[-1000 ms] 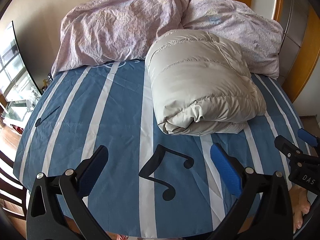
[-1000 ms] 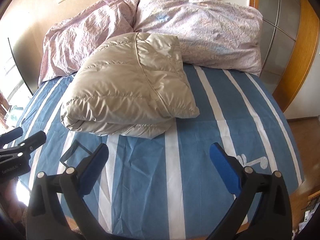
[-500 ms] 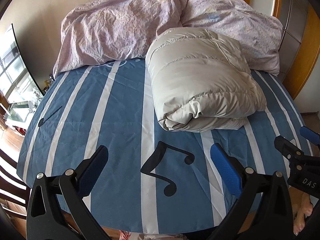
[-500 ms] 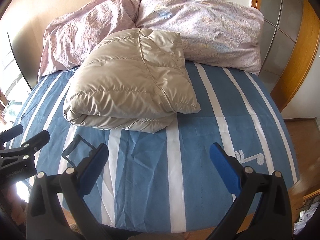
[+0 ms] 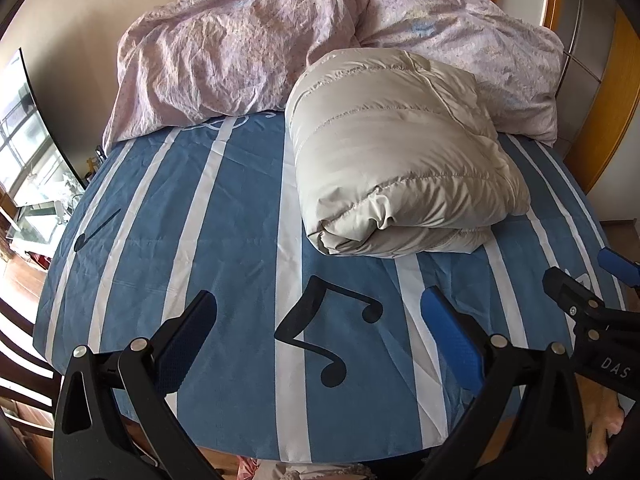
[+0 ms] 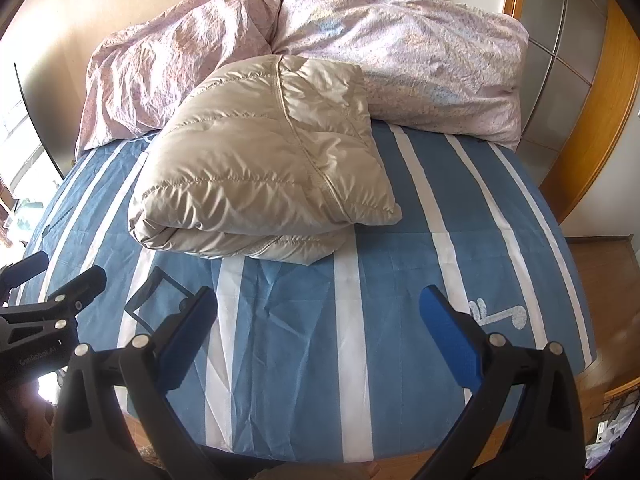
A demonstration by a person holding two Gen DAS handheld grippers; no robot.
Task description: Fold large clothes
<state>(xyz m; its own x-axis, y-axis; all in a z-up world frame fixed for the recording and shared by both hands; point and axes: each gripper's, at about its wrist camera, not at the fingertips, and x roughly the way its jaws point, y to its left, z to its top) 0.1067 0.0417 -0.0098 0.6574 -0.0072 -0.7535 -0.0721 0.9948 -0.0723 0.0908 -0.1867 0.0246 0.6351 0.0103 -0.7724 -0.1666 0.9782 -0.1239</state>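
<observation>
Both our grippers, left gripper (image 5: 320,320) and right gripper (image 6: 318,316), hang spread and empty above the blue striped bedsheet (image 5: 240,208). The puffy beige down jacket (image 6: 264,176) lies folded mid-bed against the pink quilt (image 6: 400,48); folding looks finished, nothing left but tidying.

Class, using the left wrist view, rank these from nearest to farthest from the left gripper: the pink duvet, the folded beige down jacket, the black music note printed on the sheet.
1. Black music note: just ahead, between the left gripper fingers.
2. Folded beige down jacket: mid-bed, ahead and right.
3. Pink duvet: heaped at the far end, behind the jacket.
</observation>
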